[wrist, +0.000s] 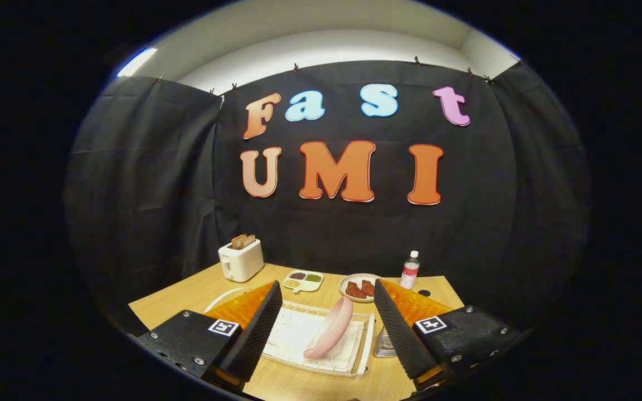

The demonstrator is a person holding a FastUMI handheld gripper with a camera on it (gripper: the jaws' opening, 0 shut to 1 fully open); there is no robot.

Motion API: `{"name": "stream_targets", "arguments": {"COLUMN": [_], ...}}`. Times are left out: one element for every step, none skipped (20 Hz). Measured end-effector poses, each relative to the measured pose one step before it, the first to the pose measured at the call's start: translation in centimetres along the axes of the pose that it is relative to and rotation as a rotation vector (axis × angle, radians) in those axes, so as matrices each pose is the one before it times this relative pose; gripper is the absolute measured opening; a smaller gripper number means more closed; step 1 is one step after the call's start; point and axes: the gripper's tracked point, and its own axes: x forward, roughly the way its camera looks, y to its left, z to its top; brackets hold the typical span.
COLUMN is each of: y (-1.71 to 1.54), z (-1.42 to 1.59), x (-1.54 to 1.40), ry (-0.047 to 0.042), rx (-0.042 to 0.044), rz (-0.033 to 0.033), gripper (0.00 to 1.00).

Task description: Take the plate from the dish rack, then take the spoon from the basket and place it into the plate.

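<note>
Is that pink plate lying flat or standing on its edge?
On edge. The plate leans tilted in the rack, between the open claw fingers, which don't touch it.

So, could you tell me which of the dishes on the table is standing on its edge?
The pink plate in the white wire dish rack, between the open hand-held gripper fingers; the others lie flat beyond.

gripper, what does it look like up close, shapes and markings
The gripper has two long wedge-shaped fingers with finely ribbed inner faces. Each is mounted on a black block fastened with small silver screws and bearing a square black-and-white marker tag. Translucent orange ribbed parts sit behind the fingers. No cables visible.
</note>
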Motion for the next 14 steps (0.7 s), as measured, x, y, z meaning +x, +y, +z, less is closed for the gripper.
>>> {"name": "stream_targets", "arguments": {"y": [-0.164, -0.346, -0.069, 0.087, -0.087, -0.049, -0.024, -0.069, -0.030, -0.068, -0.216, -0.559, -0.519, -0.143], "z": [-0.576, -0.823, -0.656, -0.653, -0.520, -0.565, -0.360, -0.511, -0.400, -0.087, 0.082, -0.206, -0.102, -0.109], "x": [0.721, 0.696, 0.741, 0.857, 0.774, 0.775, 0.809, 0.852, 0.640, 0.686, 0.554, 0.768, 0.784, 0.734], "ry": [0.03594, 0.03905, 0.03924, 0.04023, 0.04028, 0.03871, 0.03835, 0.04327, 0.04179, 0.02351, 0.01834, 0.02242, 0.01800, 0.02235], "rx": [0.00003, 0.00409, 0.00586, 0.01308, 0.01451, 0.01709, 0.01688, 0.01485, 0.01173, 0.01276, 0.00984, -0.00220, -0.00635, 0.00071], "rz": [-0.00010, -0.00371, 0.00085, 0.00446, 0.00177, 0.00065, 0.00051, -0.00313, -0.00075, -0.00075, -0.01383, -0.02298, -0.02216, -0.01069], "gripper": [0.98, 0.98, 0.98, 0.98, 0.97, 0.97, 0.96, 0.96, 0.95, 0.94, 0.93, 0.92, 0.91, 0.91]}}
